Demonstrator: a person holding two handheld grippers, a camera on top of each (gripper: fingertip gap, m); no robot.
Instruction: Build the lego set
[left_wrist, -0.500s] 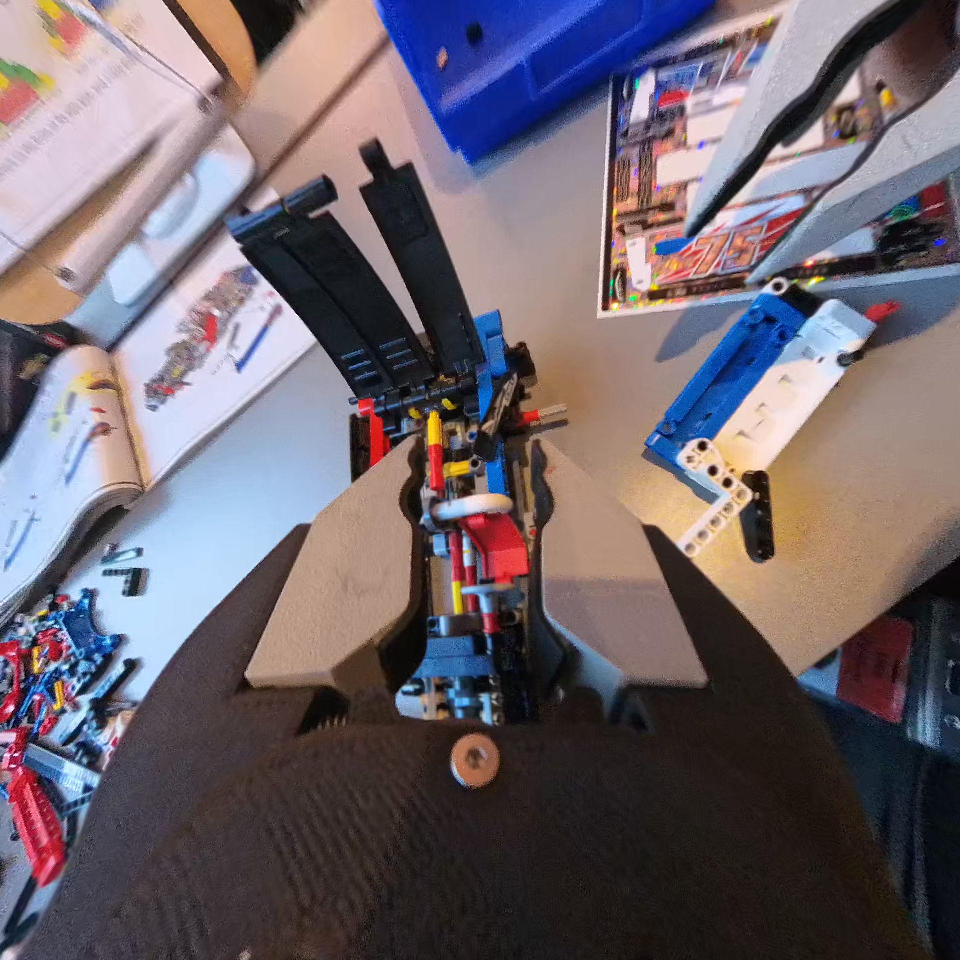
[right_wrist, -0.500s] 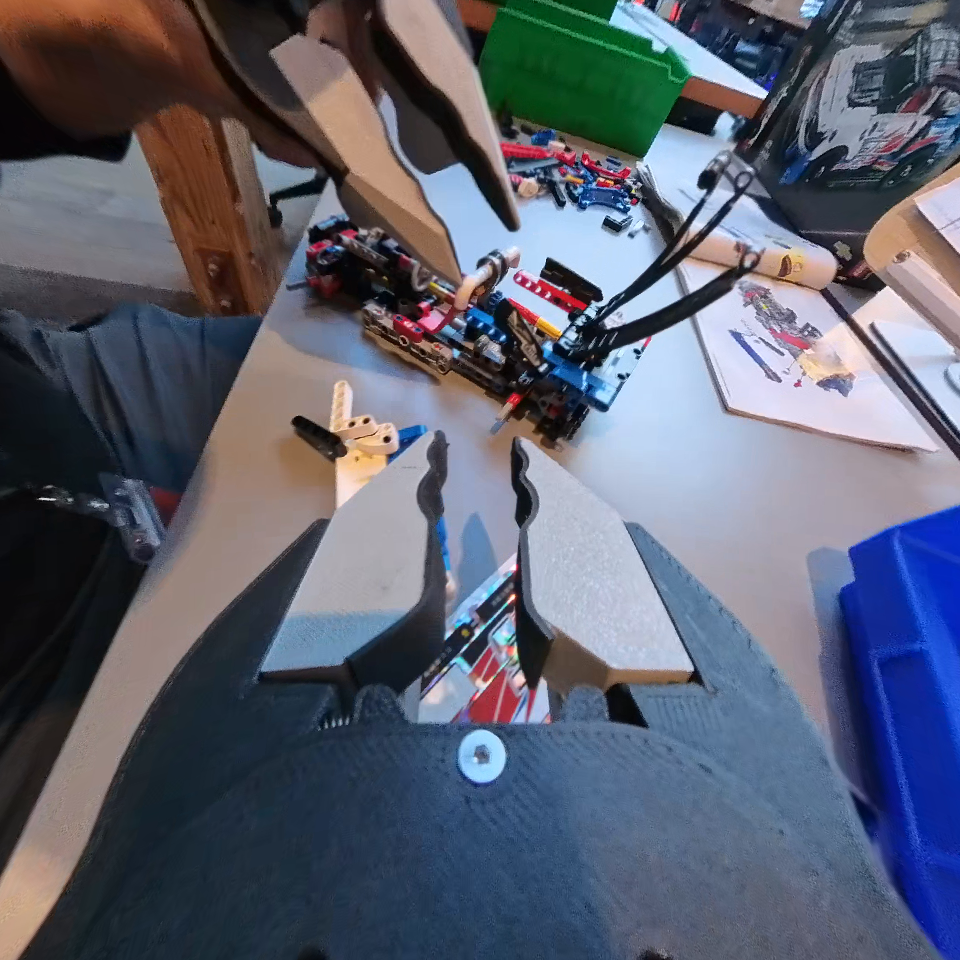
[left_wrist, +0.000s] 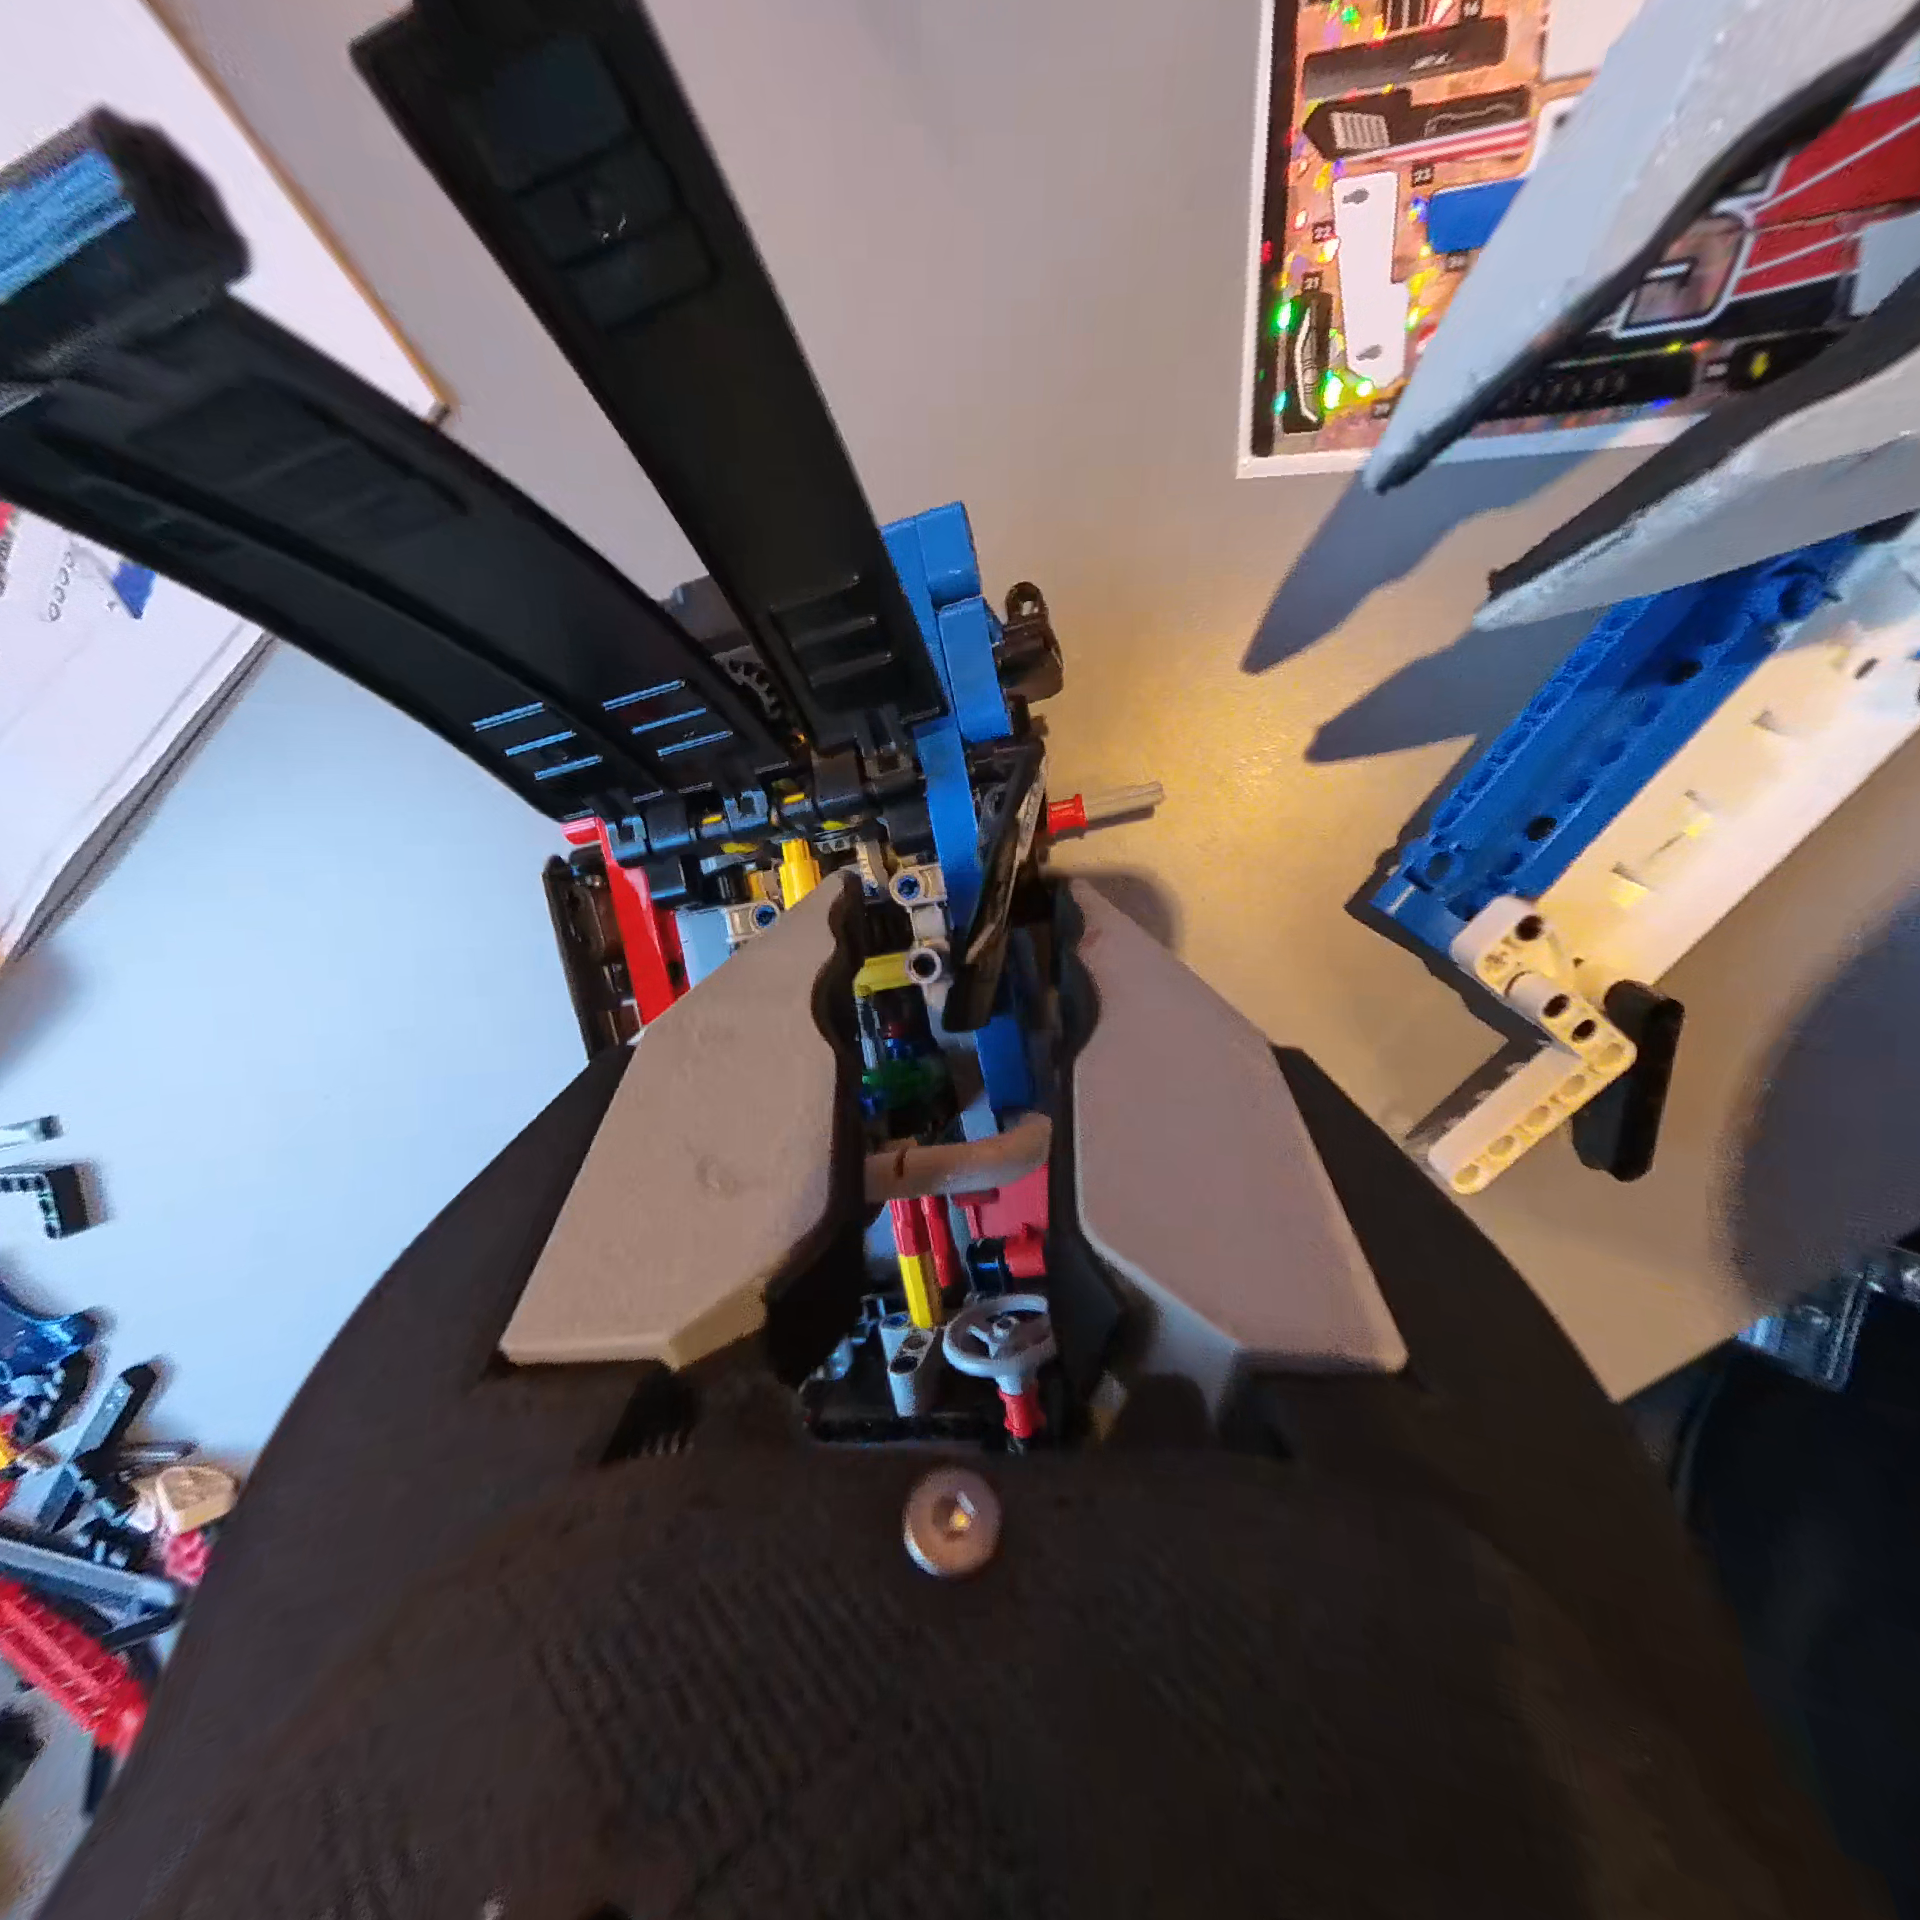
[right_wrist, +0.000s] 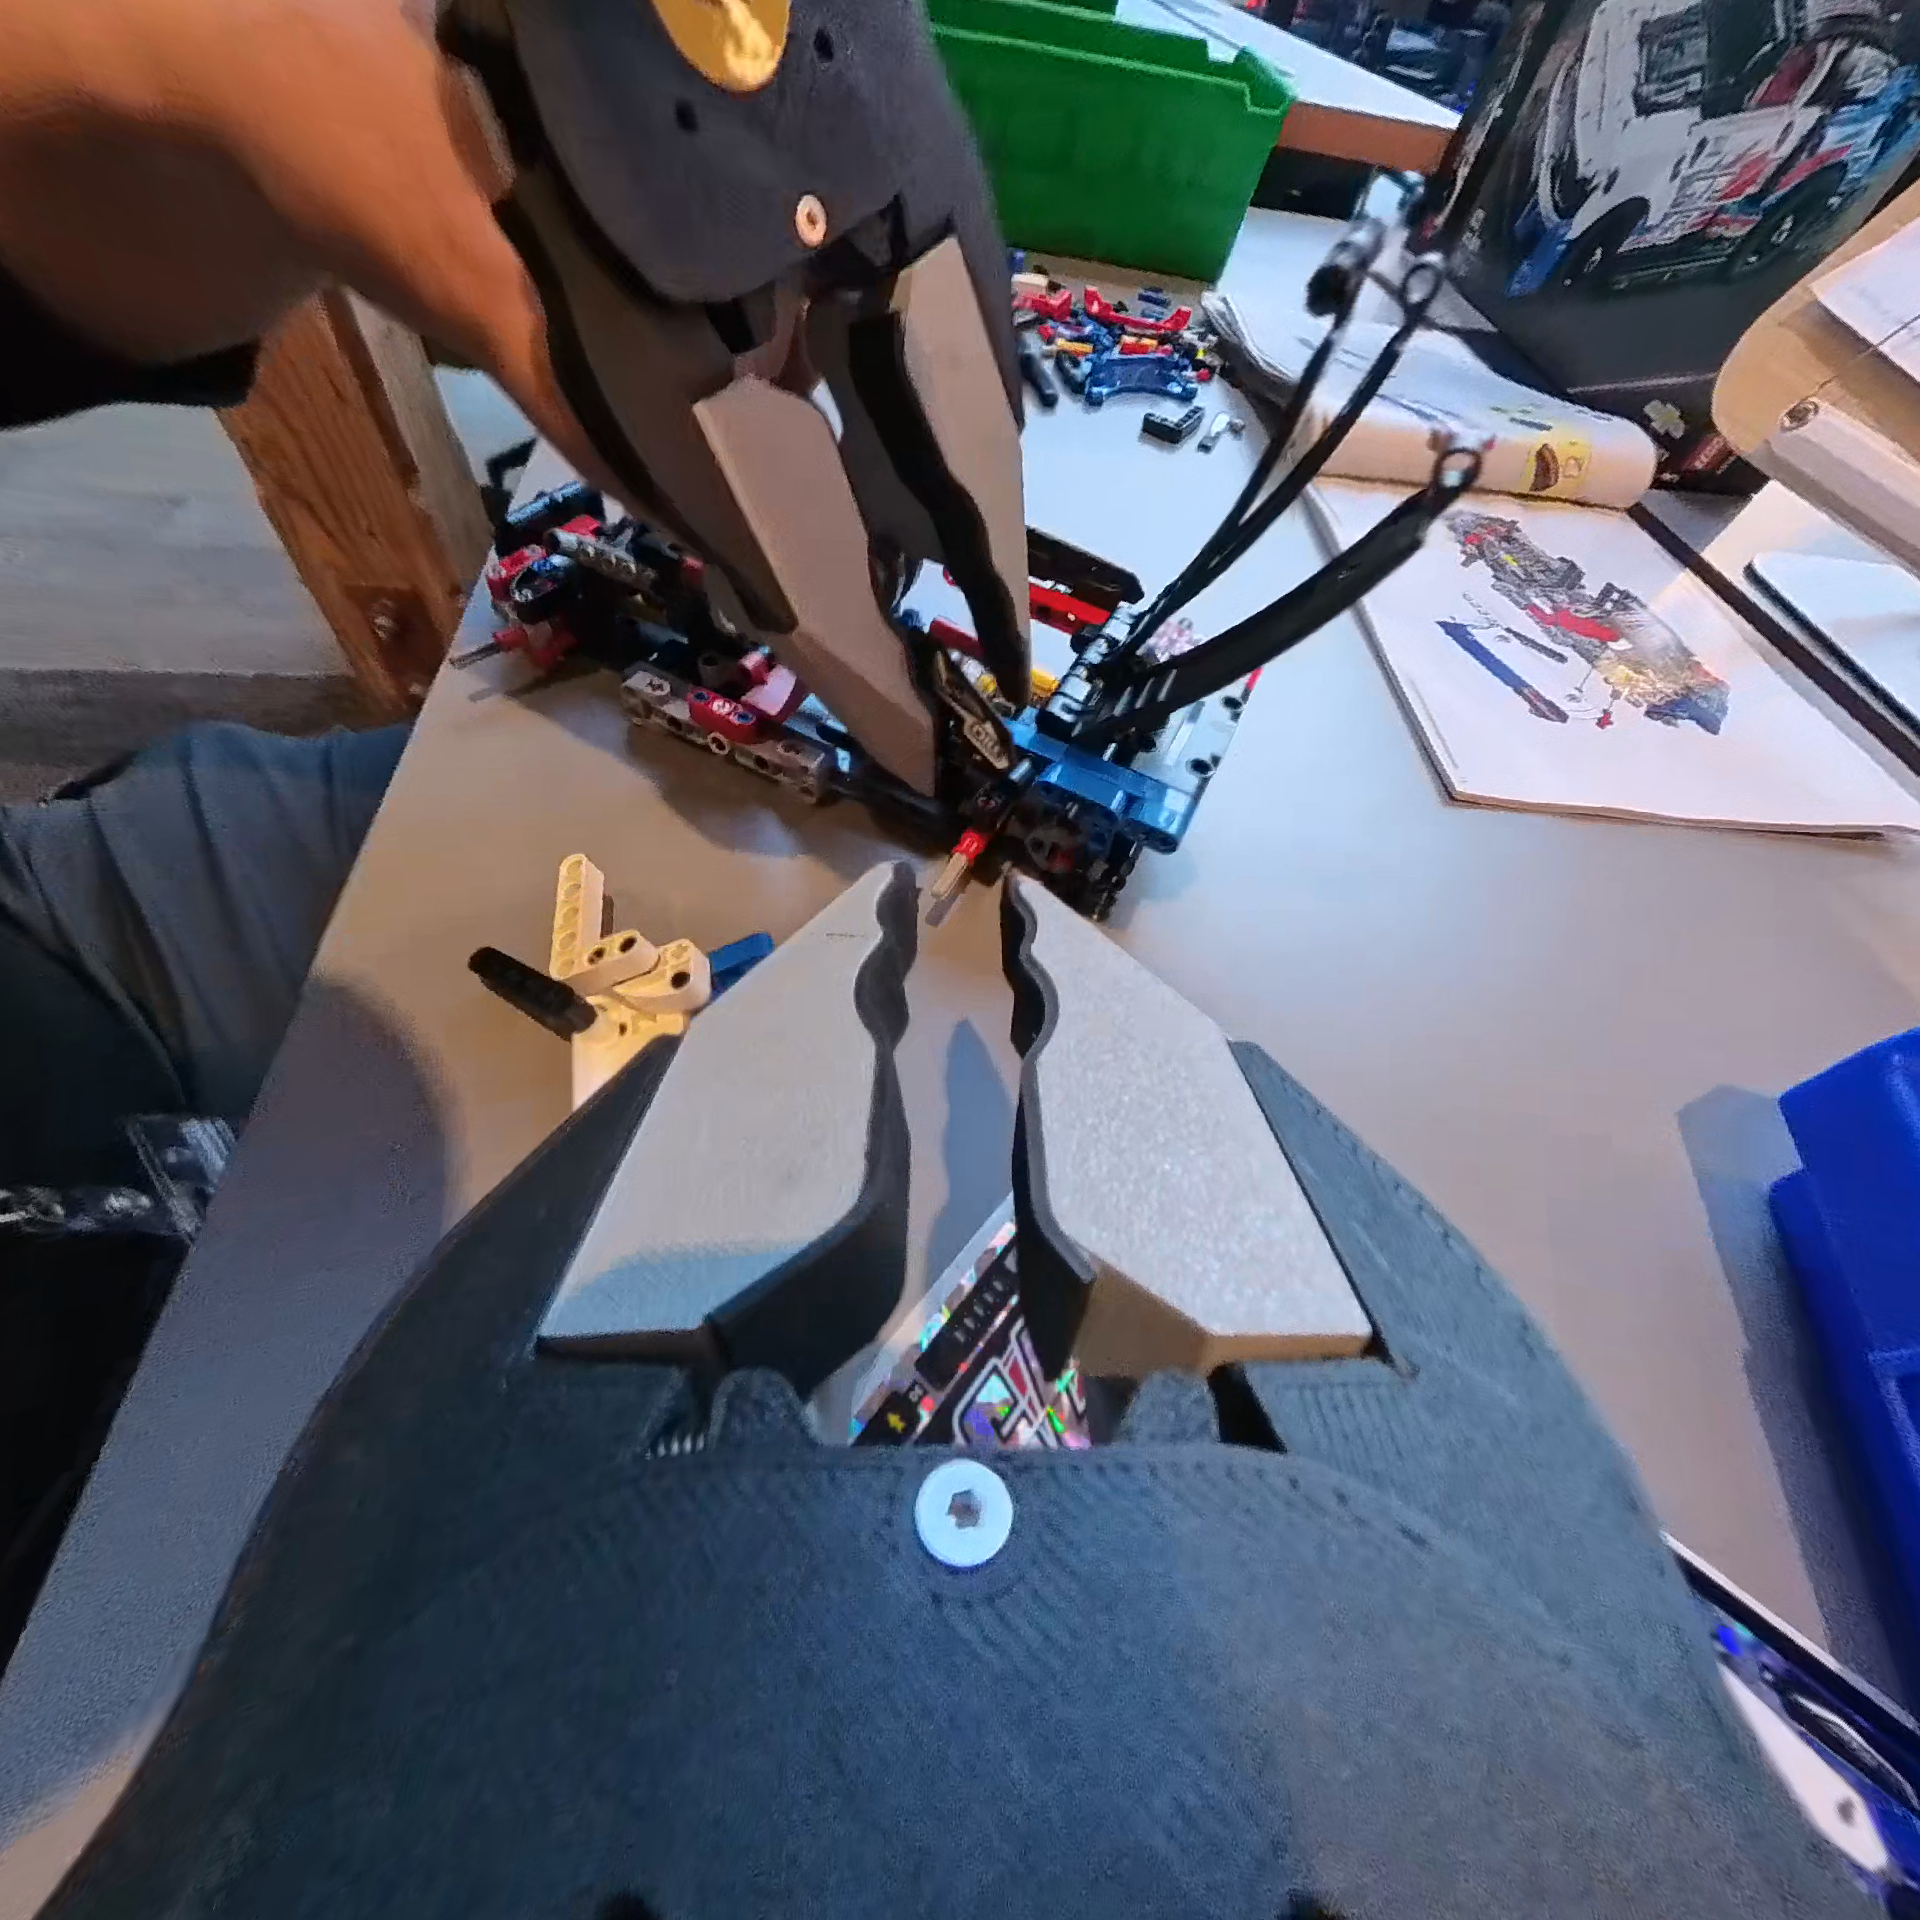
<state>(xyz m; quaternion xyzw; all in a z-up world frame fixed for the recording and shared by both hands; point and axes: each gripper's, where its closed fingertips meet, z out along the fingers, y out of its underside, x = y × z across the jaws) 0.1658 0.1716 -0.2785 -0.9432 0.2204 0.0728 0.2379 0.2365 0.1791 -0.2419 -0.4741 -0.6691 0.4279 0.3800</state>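
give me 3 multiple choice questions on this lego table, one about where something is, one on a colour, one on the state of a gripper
1. Where is the green bin?
A. at the table's far end, beyond the loose parts
B. under the right gripper
C. on the instruction booklet

2. What colour is the bush on the axle sticking out of the car chassis?
A. green
B. red
C. white

3. How is the right gripper?
A. shut on the sticker sheet
B. open, fingertips at the axle's free end
C. shut on the white and blue panel

Answers:
1 A: the right wrist view shows it past the scattered pieces.
2 B: a red collar sits on the grey axle.
3 B: a clear gap lies between its fingers, with the axle tip at it.
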